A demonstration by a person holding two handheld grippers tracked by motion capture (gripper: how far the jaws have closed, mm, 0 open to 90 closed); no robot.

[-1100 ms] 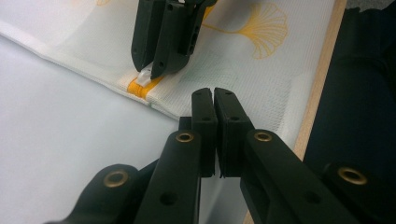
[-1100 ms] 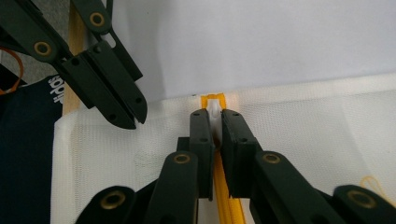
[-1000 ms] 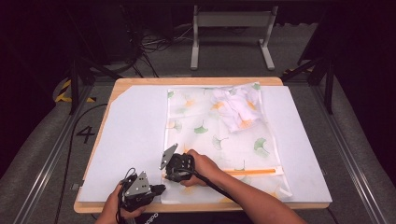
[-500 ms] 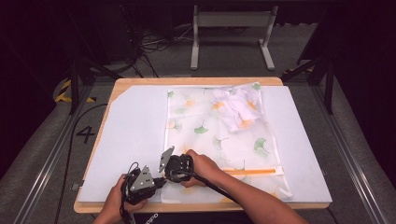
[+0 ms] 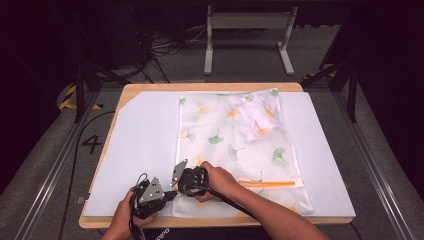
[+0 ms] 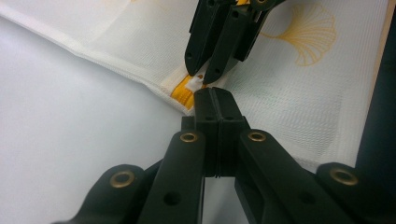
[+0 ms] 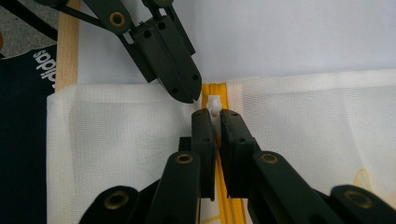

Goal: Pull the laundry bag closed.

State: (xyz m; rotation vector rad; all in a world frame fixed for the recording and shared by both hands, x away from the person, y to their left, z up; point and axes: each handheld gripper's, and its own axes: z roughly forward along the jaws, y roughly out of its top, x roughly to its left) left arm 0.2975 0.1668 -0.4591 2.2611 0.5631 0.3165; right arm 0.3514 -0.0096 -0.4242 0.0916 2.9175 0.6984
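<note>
A white mesh bag (image 5: 235, 150) printed with ginkgo leaves lies flat on the table, with a white garment (image 5: 252, 117) inside its far end. An orange zipper (image 5: 270, 183) runs along the near edge. My right gripper (image 5: 179, 188) (image 7: 214, 114) is shut on the white zipper pull (image 7: 214, 103) at the zipper's left end. My left gripper (image 5: 171, 194) (image 6: 215, 93) meets it tip to tip. Its jaws have just been closing and are shut on the bag's edge (image 6: 180, 93) beside the zipper's end.
A white sheet (image 5: 140, 140) covers the wooden table (image 5: 215, 86); its near edge lies just behind both hands. Dark floor, cables and a metal stand (image 5: 247, 20) lie beyond the far side. Rails run along both sides of the table.
My left hand has shifted a little forward, bringing its gripper up against the bag's near left corner. The right gripper and the bag have stayed where they were.
</note>
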